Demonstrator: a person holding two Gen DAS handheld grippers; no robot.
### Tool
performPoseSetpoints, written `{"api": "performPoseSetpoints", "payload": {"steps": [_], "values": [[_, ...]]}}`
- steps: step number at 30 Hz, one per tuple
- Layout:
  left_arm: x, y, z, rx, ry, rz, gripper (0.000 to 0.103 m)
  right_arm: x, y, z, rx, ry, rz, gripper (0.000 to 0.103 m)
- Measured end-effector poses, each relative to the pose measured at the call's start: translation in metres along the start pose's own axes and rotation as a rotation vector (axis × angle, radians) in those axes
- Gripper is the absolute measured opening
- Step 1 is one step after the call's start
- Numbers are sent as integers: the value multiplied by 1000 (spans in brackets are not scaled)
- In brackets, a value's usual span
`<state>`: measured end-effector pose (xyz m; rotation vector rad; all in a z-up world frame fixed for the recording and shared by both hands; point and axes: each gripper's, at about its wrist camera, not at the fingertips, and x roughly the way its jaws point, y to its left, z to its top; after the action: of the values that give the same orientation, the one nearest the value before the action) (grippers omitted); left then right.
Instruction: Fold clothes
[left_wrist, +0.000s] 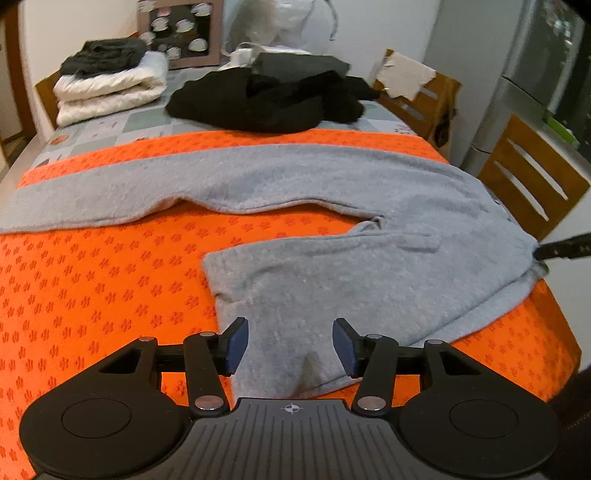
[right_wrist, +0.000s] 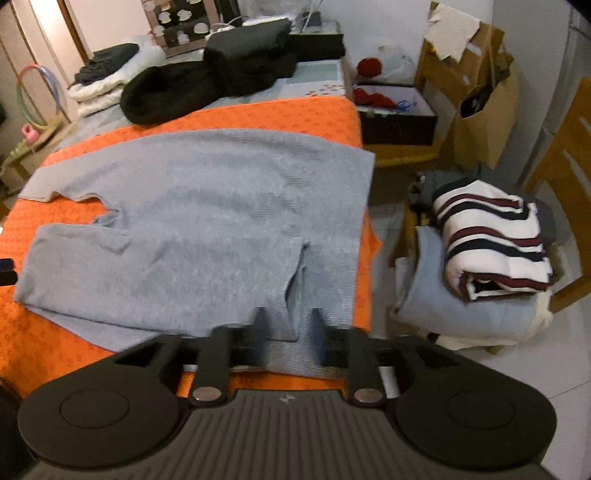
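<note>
- The grey sweater (left_wrist: 332, 206) is laid flat on the orange cloth (left_wrist: 92, 288) that covers the table, with one sleeve folded in over the body and the other sleeve stretched far out to the left.
- The left gripper (left_wrist: 290, 345) is held about half open over the near edge of the folded-in sleeve; the knit lies between the blue pads (left_wrist: 236, 343), but it is not pinched and nothing is held.
- The right gripper (right_wrist: 288, 325) is also seen part open, blurred, with the sweater's hem (right_wrist: 325, 280) lying between its fingers at the table's right edge; no grip on the cloth is shown.
- The step in hand is judged to be a pause between folds: one sleeve is done, the other is not.
- For the next move, the outstretched sleeve (left_wrist: 110, 192) would probably need to be reached and pinched, then carried across the body without dragging the fold already made.
- Farther off, a black garment (left_wrist: 266, 99) and folded white bedding (left_wrist: 110, 88) are seen at the far end; a striped folded garment (right_wrist: 495, 236) sits on a pile beside the table.
</note>
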<state>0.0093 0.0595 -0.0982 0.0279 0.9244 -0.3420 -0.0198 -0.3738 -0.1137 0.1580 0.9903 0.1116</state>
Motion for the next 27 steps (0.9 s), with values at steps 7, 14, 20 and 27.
{"api": "performPoseSetpoints", "payload": {"steps": [7,14,20,27], "values": [[13,39,-13,-232,43,53,51,3,27,7,-39,-62,34,55],[8,43,-24,-290,71,-30,6,21,52,5,-77,-29,62,61],[-11,39,-21,-313,105,-48,6,23,56,6,-87,-17,70,68],[-10,47,-28,-346,72,-15,43,29,58,3,-119,20,62,79]]}}
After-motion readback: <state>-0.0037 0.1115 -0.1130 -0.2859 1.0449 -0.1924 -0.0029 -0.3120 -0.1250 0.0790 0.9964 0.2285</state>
